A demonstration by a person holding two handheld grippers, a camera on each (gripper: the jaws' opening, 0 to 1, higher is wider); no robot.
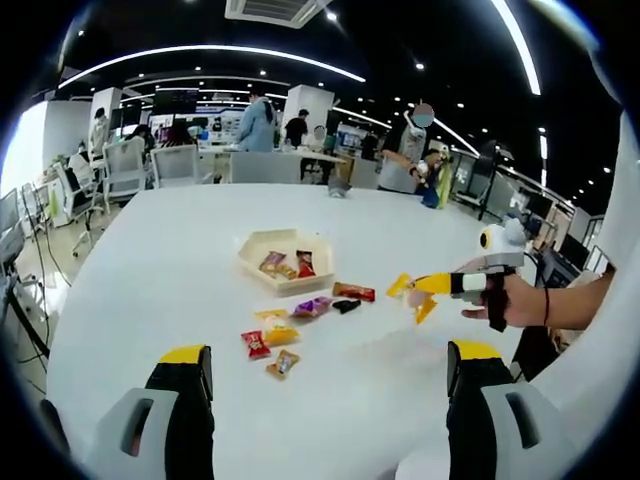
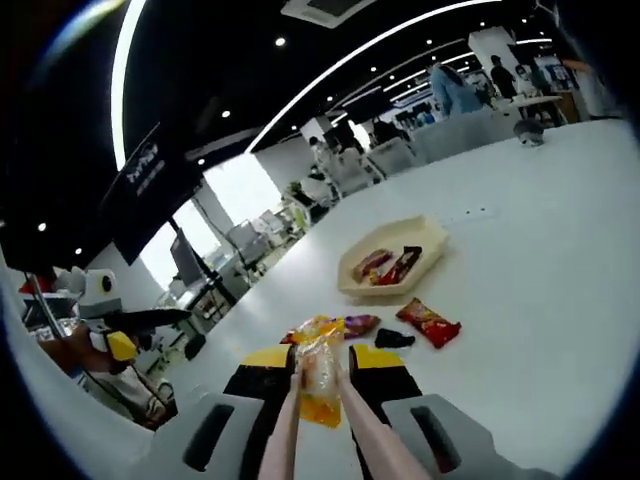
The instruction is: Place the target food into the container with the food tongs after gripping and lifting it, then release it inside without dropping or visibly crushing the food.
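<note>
Tongs (image 2: 318, 420) are pressed together between the right gripper (image 2: 322, 372) jaws, pinching a yellow packet (image 2: 320, 385), judged lifted clear of the table (image 2: 540, 250). Left gripper (image 1: 325, 372) jaws stand apart, nothing between.

Beyond the packet: purple packet (image 2: 360, 323), black packet (image 2: 393, 339), red packet (image 2: 428, 322). Farther, the tray (image 2: 428, 238), two packets already inside.

Squeeze should be kept light and steady; packet to be carried over the loose packets, lowered inside the tray rim, then let go.

The left gripper (image 1: 325, 375) stands with jaws wide apart at the frame's bottom. At centre, a beige tray (image 1: 287, 262) holds snack packets. Loose packets (image 1: 277, 340) lie below it on the white table (image 1: 150, 270).
</note>
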